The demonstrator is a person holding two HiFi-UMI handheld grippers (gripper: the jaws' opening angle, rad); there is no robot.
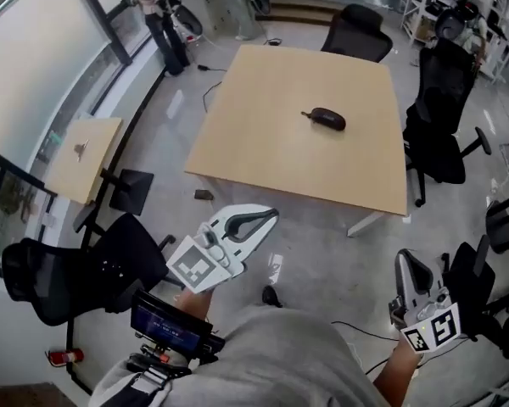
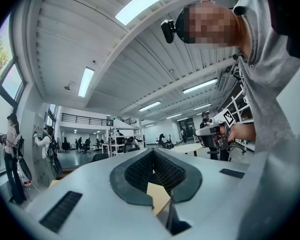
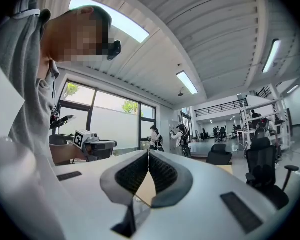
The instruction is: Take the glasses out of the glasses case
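A dark glasses case [image 1: 326,119] lies closed on the light wooden table [image 1: 271,142], towards its far right part. My left gripper [image 1: 270,216] is held low at the near left, well short of the table, its jaws shut with nothing between them. My right gripper [image 1: 408,264] hangs at the near right, also shut and empty. In the left gripper view the gripper [image 2: 152,152] has its tips together, and the right gripper [image 2: 213,134] shows beyond. In the right gripper view the gripper [image 3: 148,154] has its tips meeting, with the left gripper [image 3: 92,140] off to the side.
Black office chairs stand around the table: one at the far side [image 1: 358,30], one at the right [image 1: 441,117], one near my left [image 1: 76,270]. A small side table [image 1: 83,155] stands at the left. People [image 1: 157,7] stand in the background.
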